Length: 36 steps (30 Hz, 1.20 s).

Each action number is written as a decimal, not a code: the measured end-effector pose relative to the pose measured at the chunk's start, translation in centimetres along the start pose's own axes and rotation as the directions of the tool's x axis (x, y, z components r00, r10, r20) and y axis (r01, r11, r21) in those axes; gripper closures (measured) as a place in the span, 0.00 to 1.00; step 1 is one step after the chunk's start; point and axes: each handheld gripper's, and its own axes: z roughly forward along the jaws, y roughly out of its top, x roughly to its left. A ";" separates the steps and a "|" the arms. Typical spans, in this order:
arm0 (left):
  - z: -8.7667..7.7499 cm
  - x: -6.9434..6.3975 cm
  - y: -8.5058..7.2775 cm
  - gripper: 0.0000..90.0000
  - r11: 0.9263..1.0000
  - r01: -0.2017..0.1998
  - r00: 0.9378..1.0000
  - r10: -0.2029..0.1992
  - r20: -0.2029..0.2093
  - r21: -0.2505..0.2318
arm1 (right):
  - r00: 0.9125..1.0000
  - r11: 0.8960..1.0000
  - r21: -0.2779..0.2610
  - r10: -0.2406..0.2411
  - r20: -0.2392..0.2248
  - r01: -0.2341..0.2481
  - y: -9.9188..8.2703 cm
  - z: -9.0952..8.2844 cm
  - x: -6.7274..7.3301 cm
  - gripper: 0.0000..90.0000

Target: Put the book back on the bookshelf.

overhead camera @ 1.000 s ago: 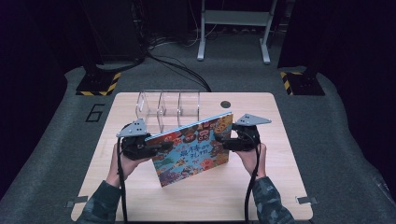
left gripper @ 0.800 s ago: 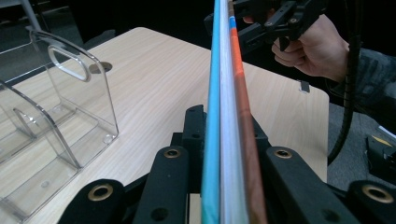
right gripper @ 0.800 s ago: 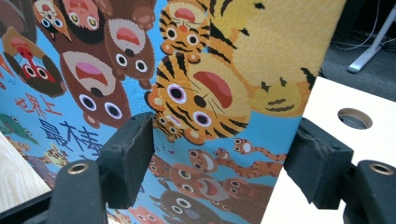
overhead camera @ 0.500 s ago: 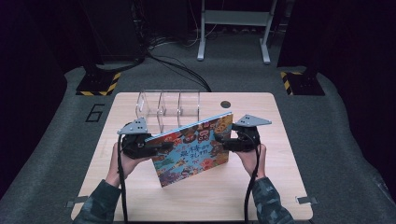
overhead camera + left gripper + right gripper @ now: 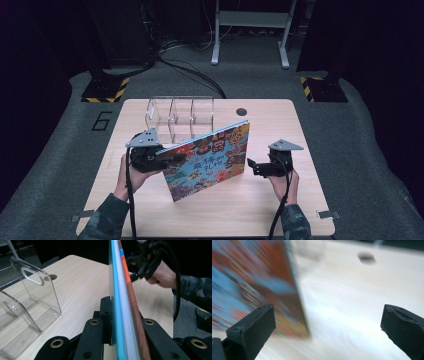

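Left gripper (image 5: 117, 340) first: its black fingers (image 5: 91, 340) are clamped on the near edge of the colourful, cartoon-covered picture book (image 5: 207, 160), one finger on each cover, the blue spine-side and white page block squeezed between them. The right gripper (image 5: 257, 166) sits just beside the book's other edge, not touching, its fingers (image 5: 252, 325) spread wide with bare wood between them.

So the book stands on its lower corner on the pale wooden bench (image 5: 300, 210), tilted, carried by the left grip alone. It looks stiff and flat, a thin hardback by my guess, light enough for one grip but prone to swing about that single hold. The glossy cover may slip, so I'd take it well in from the edge, near the spine where it's firmest.

Behind it stands the clear acrylic divider rack (image 5: 180, 117), close to the book's top edge; from here I count roughly three slots, all see-through and seemingly empty.

The count: one book, one rack, two grippers, and one dark round hole (image 5: 242, 111) in the bench top.
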 end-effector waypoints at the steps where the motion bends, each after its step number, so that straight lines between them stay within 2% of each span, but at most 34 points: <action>1: 0.0 0.0 0.0 0.89 1.000 0.001 1.000 -0.001 0.001 0.001 | 1.000 0.999 0.028 0.014 0.020 -0.015 -1.1 0.4 -0.5 0.00; 2: 0.0 0.0 0.0 0.89 1.000 -0.003 1.000 0.003 0.001 0.002 | 0.999 0.998 0.056 0.012 0.044 -0.015 -1.9 0.6 -0.9 0.00; 4: 0.0 0.0 0.1 0.89 1.000 0.003 1.000 -0.003 0.005 0.005 | 0.996 0.992 0.114 0.042 0.077 -0.050 -4.1 1.6 -2.0 0.00; 5: 0.0 0.0 0.2 0.89 1.000 -0.011 1.000 0.011 0.008 0.016 | 0.994 0.989 0.133 0.056 0.095 -0.068 -4.8 1.8 -2.2 0.00; 7: 0.0 0.0 0.4 0.89 1.000 -0.008 1.000 0.008 0.001 0.030 | 0.989 0.984 0.157 0.068 0.128 -0.088 -6.2 2.5 -2.9 0.00; 9: 0.0 -0.1 0.5 0.89 0.999 -0.004 1.000 0.004 0.005 0.035 | 0.986 0.983 0.146 0.089 0.144 -0.110 -7.0 2.7 -3.3 0.00; 11: 0.0 0.0 0.6 0.90 0.999 -0.011 1.000 0.011 0.008 0.045 | 0.983 0.985 0.133 0.089 0.160 -0.111 -7.1 2.6 -3.4 0.00; 12: 0.0 0.0 0.7 0.90 0.999 -0.010 1.000 0.010 0.009 0.044 | 0.984 0.988 0.112 0.090 0.156 -0.108 -7.1 2.5 -3.5 0.00; 15: 0.2 0.0 1.1 0.90 0.999 0.001 1.000 -0.002 0.006 0.043 | 0.983 0.987 0.103 0.106 0.149 -0.122 -7.3 2.4 -3.6 0.00; 16: 0.2 0.2 1.3 0.90 0.999 -0.003 1.000 0.003 0.010 0.048 | 0.985 0.989 0.097 0.097 0.139 -0.111 -7.3 2.4 -3.7 0.00; 17: 0.2 0.4 1.5 0.90 0.999 0.000 1.000 -0.001 0.016 0.051 | 0.984 0.987 0.101 0.113 0.140 -0.128 -7.3 2.3 -3.5 0.01; 21: 0.3 1.0 2.5 0.90 0.998 0.026 1.000 -0.026 0.015 0.059 | 0.986 0.990 0.096 0.089 0.140 -0.103 -7.4 2.5 -3.4 0.03; 22: 0.2 1.1 2.6 0.90 0.998 0.021 1.000 -0.022 0.008 0.059 | 0.987 0.989 0.107 0.086 0.137 -0.101 -7.4 2.5 -3.4 0.03; 23: 0.0 1.2 2.9 0.90 0.998 0.025 1.000 -0.026 0.010 0.054 | 0.987 0.989 0.107 0.083 0.138 -0.099 -7.4 2.5 -3.4 0.04; 24: -0.1 1.4 3.1 0.90 0.999 0.010 1.000 -0.010 0.005 0.043 | 0.988 0.989 0.109 0.080 0.132 -0.095 -7.4 2.5 -3.4 0.04; 28: -0.8 2.3 3.6 0.90 0.999 0.035 0.999 -0.035 0.002 0.015 | 0.988 0.991 0.085 0.088 0.129 -0.099 -7.4 2.3 -3.4 0.04; 36: -2.9 3.2 4.8 0.90 1.000 0.027 0.998 -0.027 -0.053 -0.012 | 0.988 0.991 0.088 0.084 0.129 -0.096 -7.4 2.4 -3.4 0.04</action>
